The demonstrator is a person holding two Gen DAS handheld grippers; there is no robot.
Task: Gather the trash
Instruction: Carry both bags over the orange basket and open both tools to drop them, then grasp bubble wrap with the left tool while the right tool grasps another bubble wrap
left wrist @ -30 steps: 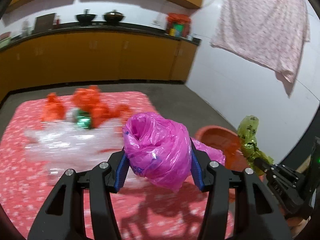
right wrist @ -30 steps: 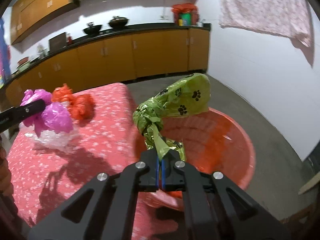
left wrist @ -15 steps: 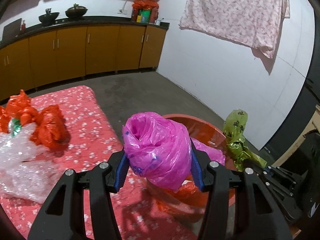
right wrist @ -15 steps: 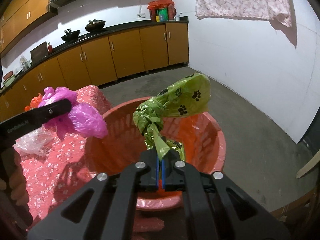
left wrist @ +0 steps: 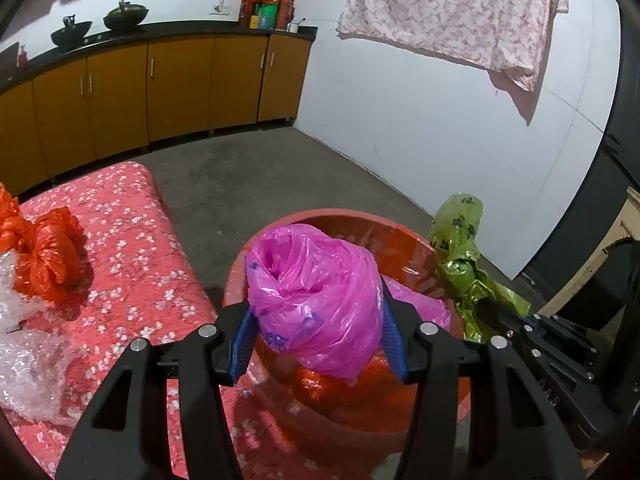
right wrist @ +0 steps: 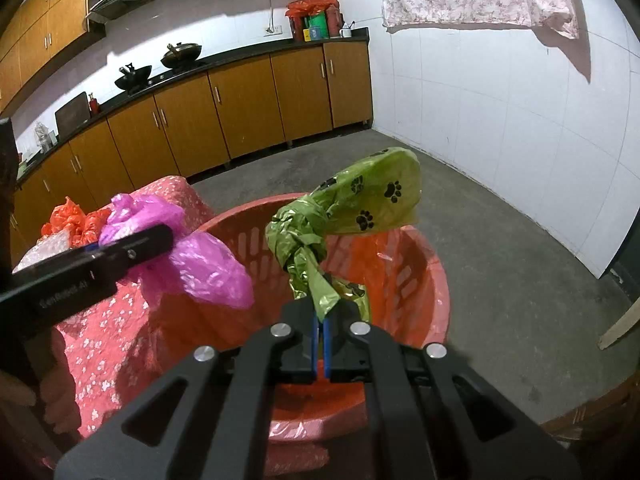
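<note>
Trash: one pink bag [left wrist: 316, 300] gripped by left claw [left wrist: 316, 338], one green bag [right wrist: 352, 216] pinched by right claw [right wrist: 321, 334], both above one red basket [right wrist: 434, 276].

The pink bag [left wrist: 316, 300] is thin glossy plastic, crinkled. The green bag [right wrist: 360, 208] is shinier film, printed with black paws. The basket [right wrist: 424, 276] at frame centre is smooth red plastic with slotted walls. The desk [left wrist: 132, 248] wears matt flowered cloth. Both claws, left [left wrist: 320, 340] and right [right wrist: 320, 344], are matt black with blue pads.
</note>
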